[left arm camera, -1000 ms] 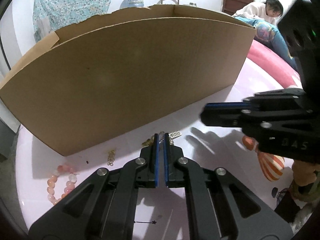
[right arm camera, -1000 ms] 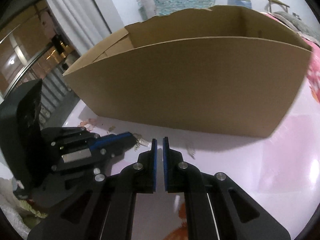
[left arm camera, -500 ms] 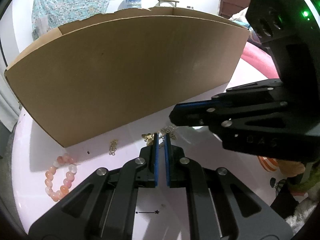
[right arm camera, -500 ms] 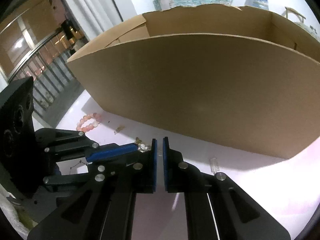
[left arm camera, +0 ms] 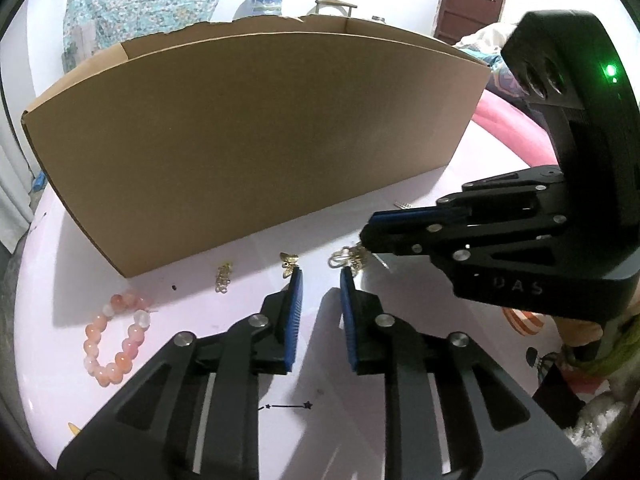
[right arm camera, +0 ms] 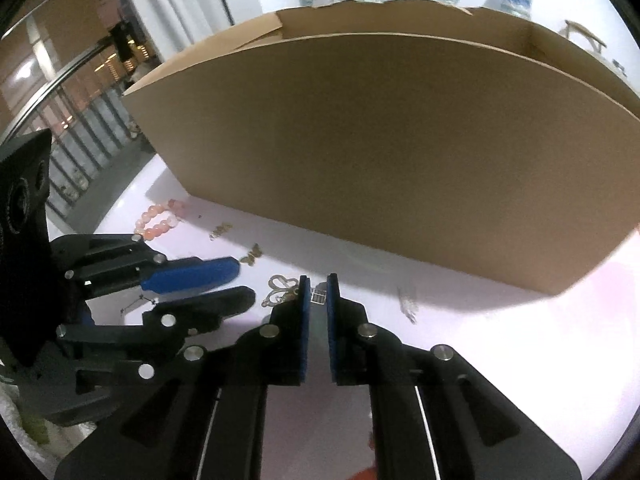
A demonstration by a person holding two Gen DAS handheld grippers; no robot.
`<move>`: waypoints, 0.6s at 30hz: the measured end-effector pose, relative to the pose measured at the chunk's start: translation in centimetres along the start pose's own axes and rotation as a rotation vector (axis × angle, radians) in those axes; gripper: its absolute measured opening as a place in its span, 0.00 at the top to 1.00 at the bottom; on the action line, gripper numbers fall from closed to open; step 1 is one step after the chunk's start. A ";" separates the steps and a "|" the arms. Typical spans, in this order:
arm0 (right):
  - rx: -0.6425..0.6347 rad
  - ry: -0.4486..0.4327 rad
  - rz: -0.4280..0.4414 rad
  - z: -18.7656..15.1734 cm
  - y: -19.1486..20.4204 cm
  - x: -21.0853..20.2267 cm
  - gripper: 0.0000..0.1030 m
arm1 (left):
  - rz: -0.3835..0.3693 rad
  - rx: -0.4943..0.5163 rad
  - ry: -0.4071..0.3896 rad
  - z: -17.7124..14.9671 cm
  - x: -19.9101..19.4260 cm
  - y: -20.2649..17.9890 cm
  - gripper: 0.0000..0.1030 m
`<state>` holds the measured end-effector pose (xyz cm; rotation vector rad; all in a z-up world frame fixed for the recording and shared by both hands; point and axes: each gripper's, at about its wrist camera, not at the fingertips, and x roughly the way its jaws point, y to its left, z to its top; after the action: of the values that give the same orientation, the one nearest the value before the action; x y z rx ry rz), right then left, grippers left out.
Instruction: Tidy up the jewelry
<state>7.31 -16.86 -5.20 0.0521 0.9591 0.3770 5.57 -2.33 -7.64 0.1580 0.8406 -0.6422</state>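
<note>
Left gripper (left arm camera: pixel 320 280) is opening up, nothing between its blue pads, tips just above the pink table (left arm camera: pixel 240 360). A little gold butterfly charm (left arm camera: pixel 289 260) lies right by its left tip. Right gripper (right arm camera: pixel 318 288) looks pinched nearly closed by a tangle of gold jewelry (right arm camera: pixel 280 290); can't tell if it grips any. A pink bead bracelet (left arm camera: pixel 114 340) lies further left, cardboard box (left arm camera: pixel 256 140) behind everything

Cardboard box (left arm camera: pixel 256 136) stands on the bench (left arm camera: pixel 248 364) beyond both sets of fingers. Bead bracelet (left arm camera: pixel 116 338) lies left of the left fingers (left arm camera: pixel 294 300), butterfly charm (left arm camera: pixel 289 261) just past them, chain cluster (left arm camera: pixel 348 258) ahead-right.
</note>
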 end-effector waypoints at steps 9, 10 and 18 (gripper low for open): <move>0.060 0.010 -0.086 -2.0 -0.5 -1.5 0.93 | -0.061 -0.013 0.004 0.7 0.0 -0.4 0.69; 0.055 0.009 -0.095 -2.1 -0.4 -1.6 0.93 | -0.071 -0.011 0.003 0.7 -0.1 -0.6 0.69; 0.046 0.013 -0.127 -2.4 0.1 -1.7 0.93 | -0.021 0.027 0.008 1.2 1.0 -2.0 0.67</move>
<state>4.48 -17.64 -5.20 0.0309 0.9785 0.2385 5.69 -4.81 -7.31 0.1765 0.8425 -0.6729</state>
